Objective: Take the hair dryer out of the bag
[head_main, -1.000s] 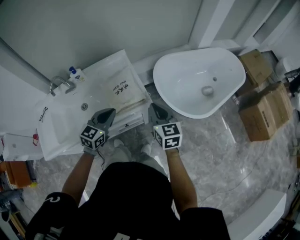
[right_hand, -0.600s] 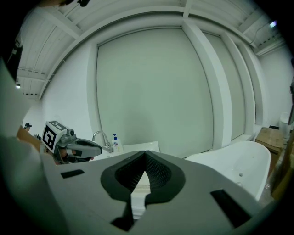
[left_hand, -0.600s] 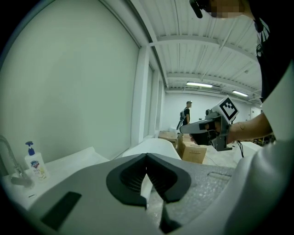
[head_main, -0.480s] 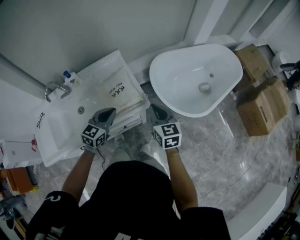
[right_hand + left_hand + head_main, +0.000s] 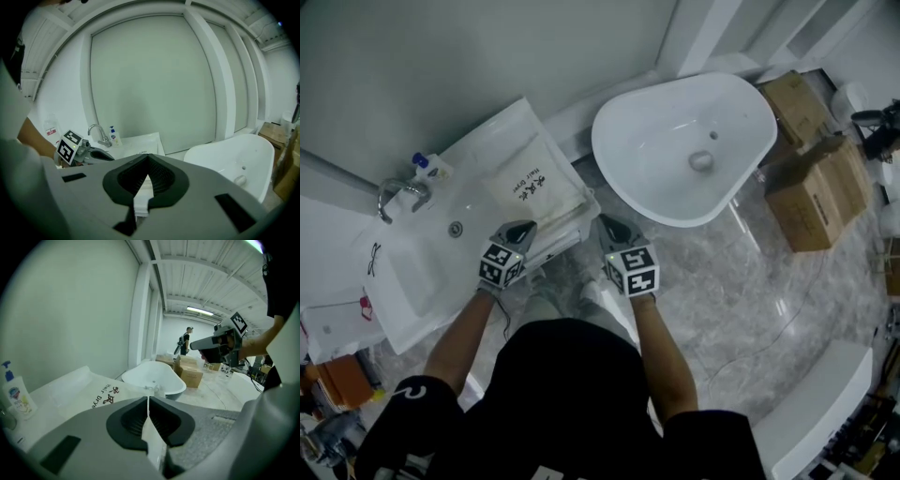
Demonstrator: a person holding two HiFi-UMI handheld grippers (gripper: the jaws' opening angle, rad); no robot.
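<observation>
Hair dryer: not in sight, most likely inside the white bag (image 5: 534, 183) with the dark print. Lies flat on the white sink top (image 5: 422, 281), looks closed, nothing poking out. Sits just beside the drain hole (image 5: 456, 228), with the tap (image 5: 398, 192) and a soap bottle (image 5: 427, 167) at the far left corner.

Left gripper (image 5: 523, 230): jaws pressed together, nothing between them, tip right at the near edge of the bag. Hard to tell if touching. Right gripper (image 5: 609, 227): jaws pressed together too, nothing held, a little off to the right of the bag, over the gap between the sink top and the big white tub (image 5: 675, 159). Brown boxes (image 5: 811, 197) on the grey floor (image 5: 750, 300) past the tub, well apart from all this.

Task barely begun, by the look of it. Nothing grabbed, nothing opened, nothing pulled out. To do yet: open the jaws, take hold of the bag, find its mouth, reach in, lift the hair dryer out.
</observation>
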